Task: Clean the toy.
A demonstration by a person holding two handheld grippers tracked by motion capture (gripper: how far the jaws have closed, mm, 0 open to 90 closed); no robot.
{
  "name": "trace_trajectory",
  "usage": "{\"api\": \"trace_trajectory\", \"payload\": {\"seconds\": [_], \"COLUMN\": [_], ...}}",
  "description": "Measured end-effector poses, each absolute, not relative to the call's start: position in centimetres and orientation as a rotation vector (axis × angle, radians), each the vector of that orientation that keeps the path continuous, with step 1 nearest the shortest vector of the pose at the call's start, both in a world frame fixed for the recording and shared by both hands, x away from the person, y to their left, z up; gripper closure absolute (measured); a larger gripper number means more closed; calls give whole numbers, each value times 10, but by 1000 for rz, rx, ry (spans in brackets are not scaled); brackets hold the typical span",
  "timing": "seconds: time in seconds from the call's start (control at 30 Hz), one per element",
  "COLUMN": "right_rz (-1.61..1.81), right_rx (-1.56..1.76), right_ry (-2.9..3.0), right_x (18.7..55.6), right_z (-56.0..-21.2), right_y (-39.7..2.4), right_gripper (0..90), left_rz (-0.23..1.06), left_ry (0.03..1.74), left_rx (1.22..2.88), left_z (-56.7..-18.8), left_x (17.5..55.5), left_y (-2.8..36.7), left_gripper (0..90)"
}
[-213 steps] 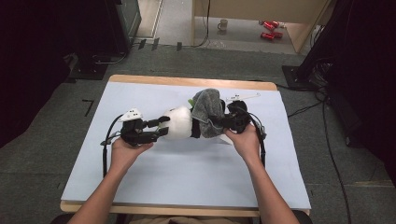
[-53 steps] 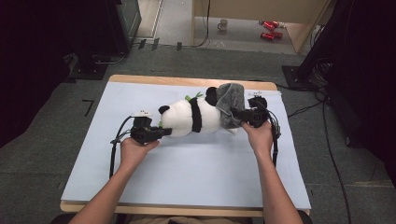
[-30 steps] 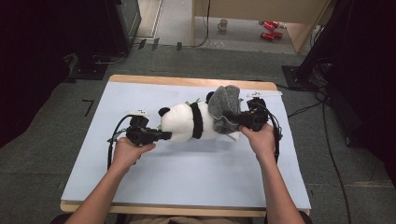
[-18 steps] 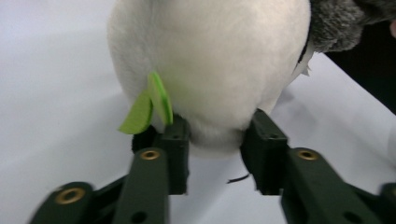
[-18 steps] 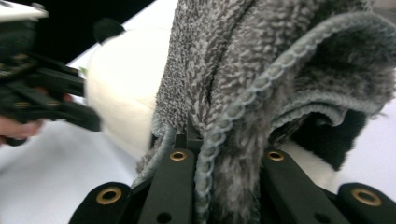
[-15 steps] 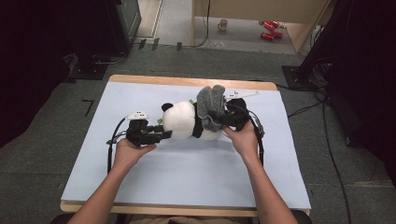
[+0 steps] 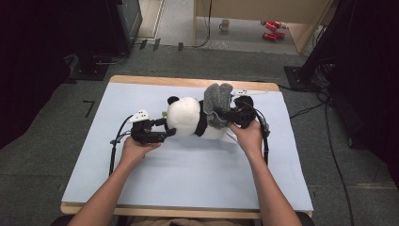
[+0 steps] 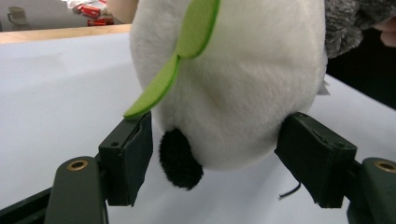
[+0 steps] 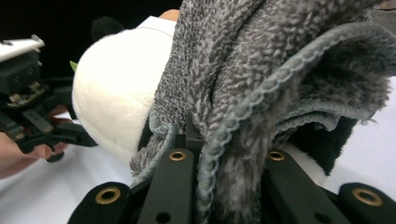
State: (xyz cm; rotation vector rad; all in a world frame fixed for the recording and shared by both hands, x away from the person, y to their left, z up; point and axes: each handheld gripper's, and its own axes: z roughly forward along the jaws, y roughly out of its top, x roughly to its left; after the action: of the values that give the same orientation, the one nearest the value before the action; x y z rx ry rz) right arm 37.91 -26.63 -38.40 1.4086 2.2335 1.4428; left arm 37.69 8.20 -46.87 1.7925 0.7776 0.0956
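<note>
Since a second ago, from the high view, the left gripper [image 7: 162, 132] has just been opening its jaws, which in its own view straddle the panda [image 8: 233, 88] untouched, while the right gripper [image 9: 224, 158] stays clamped on the grey cloth [image 9: 261, 79] draped over it, on the bench [image 7: 188, 174].

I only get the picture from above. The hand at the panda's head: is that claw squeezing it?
Observer: No. In the left gripper view the left gripper has just been opening; its pads stand on either side of the panda, which sits between them unpinched.
Operator: Is anything on the head?
Observer: A green leaf sticks out of it, ending by one pad.
Operator: And the other claw?
Observer: The right gripper view shows the right gripper shut on the grey cloth, whose corded hem runs down between its jaws.
</note>
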Motion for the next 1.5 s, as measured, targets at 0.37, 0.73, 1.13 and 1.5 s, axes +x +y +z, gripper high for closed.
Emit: {"api": "trace_trajectory", "payload": {"seconds": [0.37,0.73,1.13,1.5], "right_rz": [1479,1575,1643,1432], "right_rx": [1397,1276,1214,1242], "right_ry": [2237,2194,2416,2421], "right_x": [376,354,341,353], "right_z": [-382,-339,-356,-382], "right_y": [-262,-251,-182,-180], "right_gripper": [810,808,805,807], "left_rz": [136,-100,-100,-106], "left_ry": [841,863,943,1038], "left_rx": [1898,1819,1823,1836], "left_z": [-463,-449,-444,-453], "left_x": [366,361,340,347], "left_y": [67,72,57,60], "left_gripper": [597,743,721,705]}}
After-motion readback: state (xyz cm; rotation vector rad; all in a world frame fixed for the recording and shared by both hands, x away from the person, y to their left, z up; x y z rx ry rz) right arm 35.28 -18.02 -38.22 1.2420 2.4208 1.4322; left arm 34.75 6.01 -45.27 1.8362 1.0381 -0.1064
